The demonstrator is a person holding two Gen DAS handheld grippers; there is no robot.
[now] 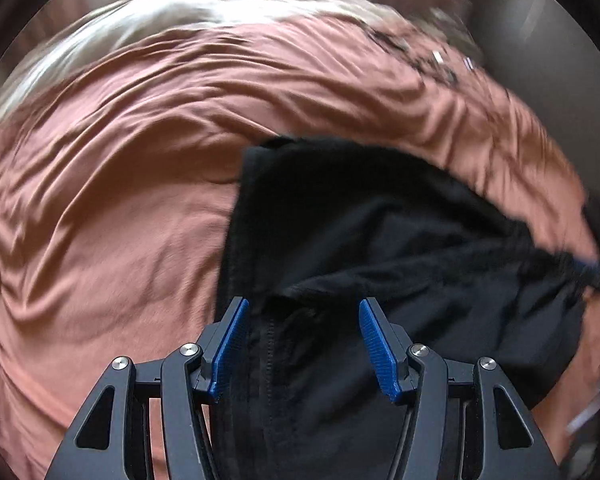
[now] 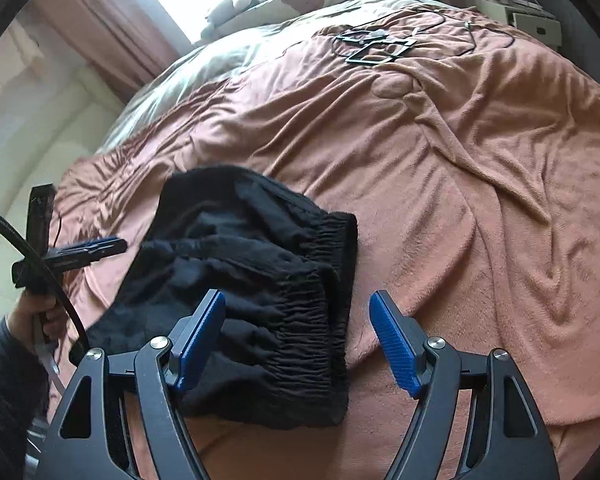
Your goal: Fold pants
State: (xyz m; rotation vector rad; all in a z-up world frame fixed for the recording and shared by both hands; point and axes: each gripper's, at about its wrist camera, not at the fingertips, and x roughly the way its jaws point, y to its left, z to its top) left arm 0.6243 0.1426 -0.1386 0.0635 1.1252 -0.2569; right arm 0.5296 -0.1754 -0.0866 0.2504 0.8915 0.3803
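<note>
Black pants [image 2: 256,280] bunched lower centre on the bed [image 2: 480,220], ready for folding; left gripper [image 1: 304,340] and right gripper [image 2: 300,340] fingers spread, gripping nothing.

Pants [image 2: 244,264]: matt black cloth, gathered ribbed elastic waistband. Blanket [image 2: 480,200] beneath pants: soft matt terracotta fleece, creased. Right gripper [image 2: 298,344] above pants: matt black plastic arms, ridged blue pads [image 2: 396,354], shiny metal screws. Left gripper [image 1: 302,346]: alike. Cable [image 2: 24,248] left of pants: black, braided, slight sheen
</note>
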